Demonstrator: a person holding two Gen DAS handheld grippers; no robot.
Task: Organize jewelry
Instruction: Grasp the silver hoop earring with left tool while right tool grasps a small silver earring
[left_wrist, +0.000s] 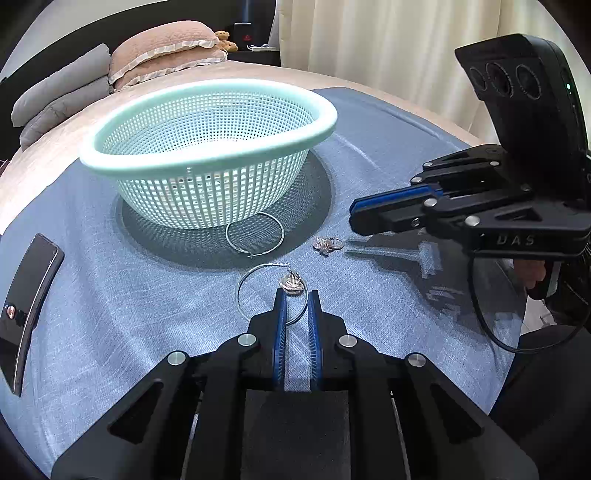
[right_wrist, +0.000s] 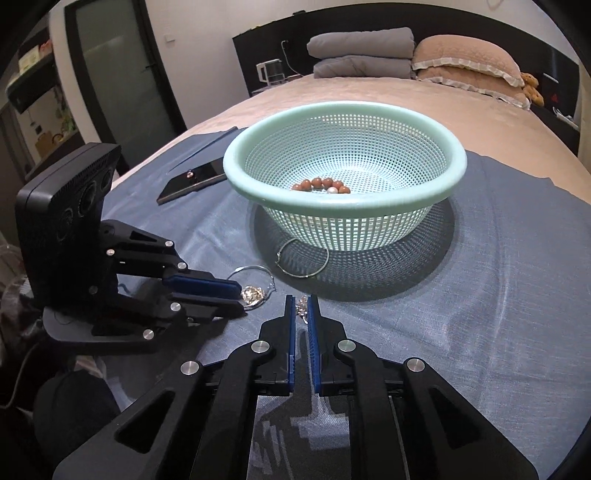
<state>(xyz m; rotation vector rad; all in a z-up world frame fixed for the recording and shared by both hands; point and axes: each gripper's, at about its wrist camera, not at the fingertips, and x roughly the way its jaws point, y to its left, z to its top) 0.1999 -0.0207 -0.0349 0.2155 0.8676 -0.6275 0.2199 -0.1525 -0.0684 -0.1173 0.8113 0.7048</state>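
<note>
A mint mesh basket (left_wrist: 207, 122) (right_wrist: 454, 173) stands on the blue cloth and holds a brown bead bracelet (right_wrist: 320, 184). One silver hoop (left_wrist: 255, 233) (right_wrist: 303, 258) lies against its base. A second hoop (left_wrist: 258, 295) (right_wrist: 251, 271) lies nearer, with a silver charm (left_wrist: 291, 283) (right_wrist: 253, 295) on it. My left gripper (left_wrist: 295, 295) (right_wrist: 240, 295) is narrowly open, its tips at this charm. A small silver cluster (left_wrist: 327, 244) (right_wrist: 302, 308) lies to the right. My right gripper (right_wrist: 300, 301) (left_wrist: 352, 216) is narrowly open, its tips on either side of this cluster.
A black phone (left_wrist: 26, 306) (right_wrist: 192, 181) lies on the cloth (left_wrist: 110, 302) (right_wrist: 480, 295) left of the basket. The cloth covers a bed with pillows (left_wrist: 166, 51) (right_wrist: 465, 62) and folded grey blankets (right_wrist: 362, 51) at the far end.
</note>
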